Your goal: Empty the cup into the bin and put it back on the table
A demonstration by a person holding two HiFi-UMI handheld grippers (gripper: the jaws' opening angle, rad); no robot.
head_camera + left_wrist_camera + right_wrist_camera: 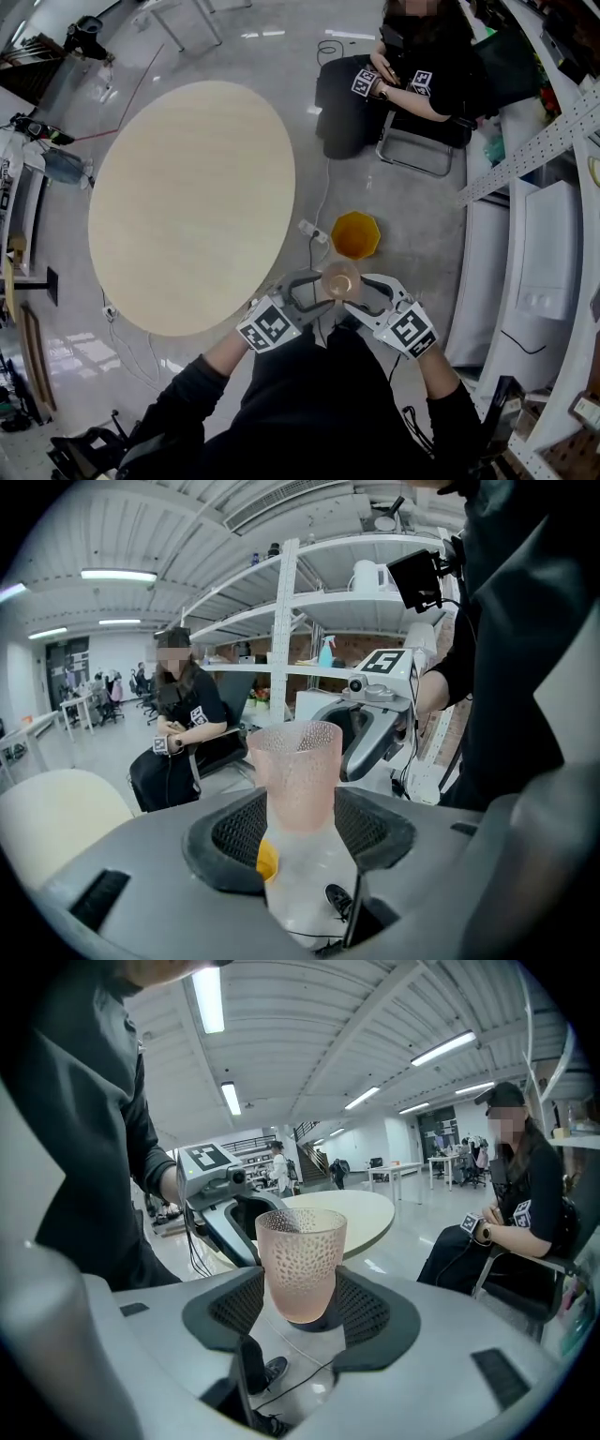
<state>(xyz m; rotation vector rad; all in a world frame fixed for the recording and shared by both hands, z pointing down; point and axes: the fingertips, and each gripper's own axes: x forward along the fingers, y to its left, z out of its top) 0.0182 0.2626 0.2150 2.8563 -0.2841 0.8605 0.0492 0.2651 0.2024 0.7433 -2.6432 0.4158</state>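
A pink dimpled translucent cup point(339, 278) hangs upright over the floor, in front of my body, between both grippers. The left gripper point(317, 287) comes in from the left and the right gripper point(364, 289) from the right. In the left gripper view the cup point(292, 771) sits deep between the dark ribbed pads point(230, 832), which press on its sides. In the right gripper view the cup point(302, 1260) is also pinched between the pads point(370, 1312). I see nothing inside it. The orange bin point(355, 234) stands on the floor just beyond the cup.
The round pale table point(192, 202) lies to the left. A white power strip point(314, 232) and cables run on the floor beside the bin. A seated person point(412, 75) is on a chair at the far right. Shelving and white cabinets point(553, 244) line the right side.
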